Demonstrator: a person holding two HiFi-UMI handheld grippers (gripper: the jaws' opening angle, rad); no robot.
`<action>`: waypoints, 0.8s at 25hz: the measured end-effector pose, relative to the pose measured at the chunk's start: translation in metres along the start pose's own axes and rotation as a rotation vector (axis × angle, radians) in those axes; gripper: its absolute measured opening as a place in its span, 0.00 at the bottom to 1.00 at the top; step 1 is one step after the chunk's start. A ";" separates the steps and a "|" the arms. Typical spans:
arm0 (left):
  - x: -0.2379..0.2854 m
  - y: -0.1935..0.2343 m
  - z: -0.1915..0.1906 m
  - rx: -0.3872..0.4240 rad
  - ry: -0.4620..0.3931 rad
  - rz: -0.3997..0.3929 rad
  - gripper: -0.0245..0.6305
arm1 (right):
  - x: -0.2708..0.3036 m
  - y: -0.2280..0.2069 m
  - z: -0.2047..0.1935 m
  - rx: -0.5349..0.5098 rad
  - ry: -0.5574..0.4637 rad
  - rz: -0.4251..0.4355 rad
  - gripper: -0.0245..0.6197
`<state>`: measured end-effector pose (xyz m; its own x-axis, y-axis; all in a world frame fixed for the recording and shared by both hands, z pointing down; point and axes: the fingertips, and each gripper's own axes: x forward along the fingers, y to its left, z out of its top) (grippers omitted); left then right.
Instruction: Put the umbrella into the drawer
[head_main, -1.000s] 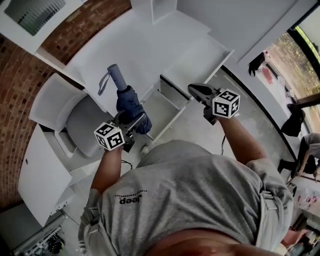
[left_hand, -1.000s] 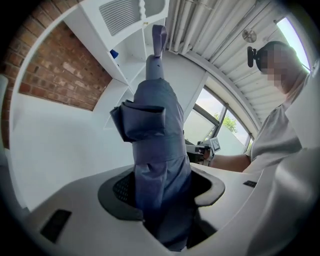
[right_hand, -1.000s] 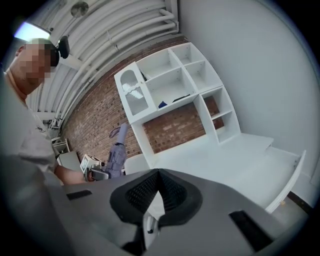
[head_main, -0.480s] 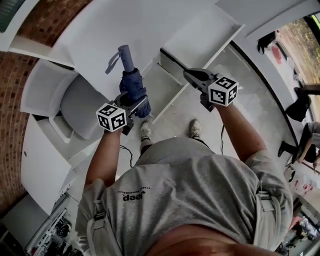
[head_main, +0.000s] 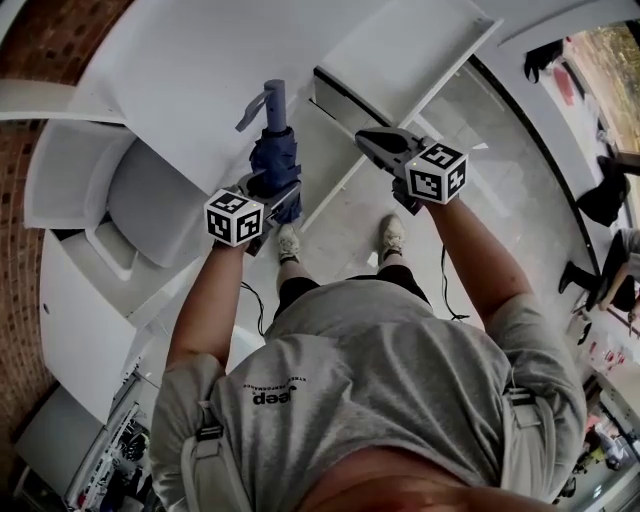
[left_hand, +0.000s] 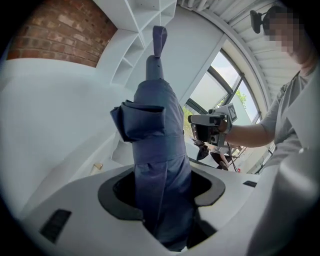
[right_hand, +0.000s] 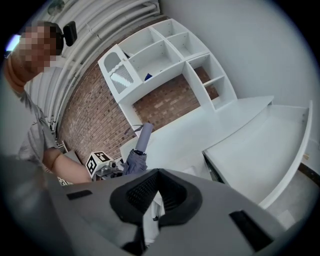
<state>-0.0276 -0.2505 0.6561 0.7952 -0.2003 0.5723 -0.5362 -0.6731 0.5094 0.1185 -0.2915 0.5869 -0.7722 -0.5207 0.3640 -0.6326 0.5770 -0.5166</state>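
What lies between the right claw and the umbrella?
Nothing stands between the umbrella and right claw; the head view shows only white furniture below the gap.

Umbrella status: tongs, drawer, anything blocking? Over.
Left tongs shut on folded umbrella. Right tongs shut, empty. Drawer open, looks bare; umbrella not in it yet. Nothing seen blocking.

The umbrella is folded, its dark blue cloth bunched and loosely wrapped, with a paler grey-blue handle and a wrist strap. The left claw clamps its cloth end, and the handle points away from the person. The white drawer stands pulled open to the umbrella's right, apart from it.
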 end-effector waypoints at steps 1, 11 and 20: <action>0.006 0.003 -0.006 -0.001 0.015 0.002 0.43 | 0.002 -0.002 -0.007 0.006 0.006 0.000 0.05; 0.057 0.034 -0.070 -0.001 0.159 0.036 0.43 | 0.019 -0.019 -0.070 0.054 0.066 0.006 0.05; 0.093 0.055 -0.112 0.004 0.252 0.049 0.43 | 0.029 -0.037 -0.108 0.066 0.086 0.008 0.05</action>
<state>-0.0152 -0.2266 0.8089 0.6723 -0.0492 0.7387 -0.5709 -0.6696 0.4750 0.1131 -0.2599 0.7003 -0.7814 -0.4585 0.4234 -0.6232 0.5367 -0.5689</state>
